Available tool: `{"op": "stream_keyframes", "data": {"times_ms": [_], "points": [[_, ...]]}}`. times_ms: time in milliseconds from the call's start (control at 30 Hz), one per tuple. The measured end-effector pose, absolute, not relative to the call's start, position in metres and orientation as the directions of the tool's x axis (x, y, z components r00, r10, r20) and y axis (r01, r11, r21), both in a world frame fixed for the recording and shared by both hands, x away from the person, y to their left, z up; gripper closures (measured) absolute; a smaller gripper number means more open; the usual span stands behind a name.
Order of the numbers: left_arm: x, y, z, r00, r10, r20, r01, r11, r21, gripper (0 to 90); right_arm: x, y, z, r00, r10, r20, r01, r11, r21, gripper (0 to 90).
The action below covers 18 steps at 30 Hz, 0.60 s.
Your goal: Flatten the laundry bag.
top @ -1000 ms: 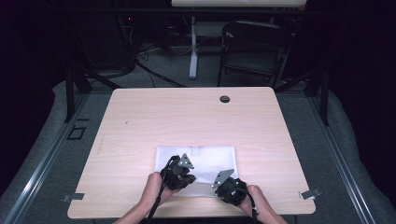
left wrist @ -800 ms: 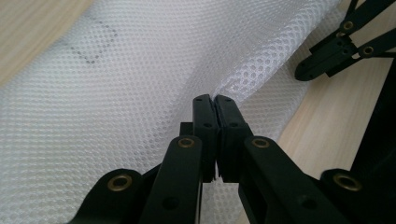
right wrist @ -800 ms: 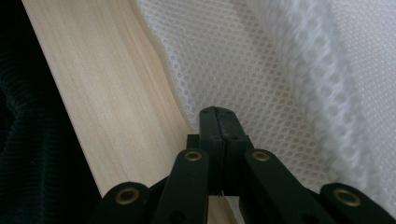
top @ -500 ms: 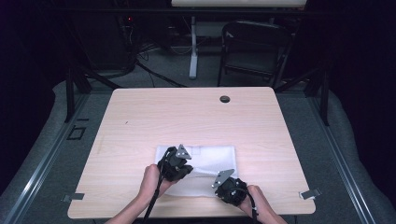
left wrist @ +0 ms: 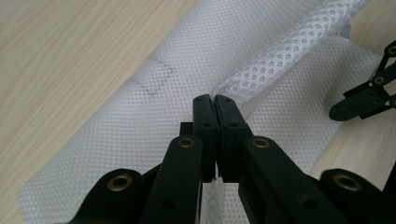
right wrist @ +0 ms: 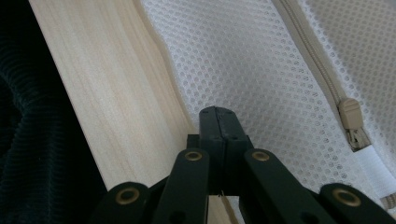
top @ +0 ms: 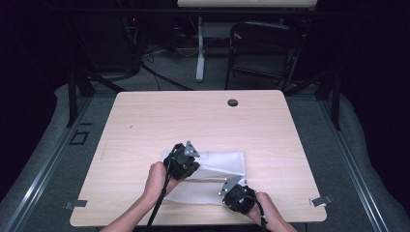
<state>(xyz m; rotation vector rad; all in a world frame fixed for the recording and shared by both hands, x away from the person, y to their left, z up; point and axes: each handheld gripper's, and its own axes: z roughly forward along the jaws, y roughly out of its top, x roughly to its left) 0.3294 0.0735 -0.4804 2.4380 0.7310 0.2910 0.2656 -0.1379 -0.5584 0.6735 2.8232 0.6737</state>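
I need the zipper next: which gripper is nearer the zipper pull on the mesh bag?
Right. The right gripper rests at the mesh bag's near edge, with the zipper pull close beside its jaws. The left gripper pinches a raised fold of mesh farther off.

A dim recording lab: lone wooden table [top: 145,125], metal framing [top: 75,92], floor cables [top: 159,77], folding chair [top: 263,53].

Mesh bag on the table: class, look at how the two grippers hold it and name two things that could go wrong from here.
1. The left gripper pinches just a thin fold of the mesh bag lifted off the table; the open weave could slip out or snag.
2. The right gripper clamps the bag's edge at the table's near edge, so a pull might drag the bag off, or strain the zipper.
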Motion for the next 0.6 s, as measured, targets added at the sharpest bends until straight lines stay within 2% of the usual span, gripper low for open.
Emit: {"op": "stream_keyframes", "data": {"times_ms": [233,433,600], "points": [[0.332,0.073,-0.475,0.827,0.56,0.043,0.436,-0.688,0.58,88.4,0.266,-0.139,-0.557,-0.89,0.456,-0.031,0.394,0.8,0.452,90.0],[0.333,0.071,-0.475,0.828,0.559,0.041,0.435,-0.686,0.583,88.4,0.269,-0.137,-0.549,-0.877,0.475,-0.072,0.369,0.762,0.533,90.0],[0.335,0.07,-0.473,0.829,0.557,0.05,0.431,-0.694,0.577,88.4,0.274,-0.127,-0.555,-0.876,0.479,-0.053,0.384,0.759,0.525,90.0]]}}
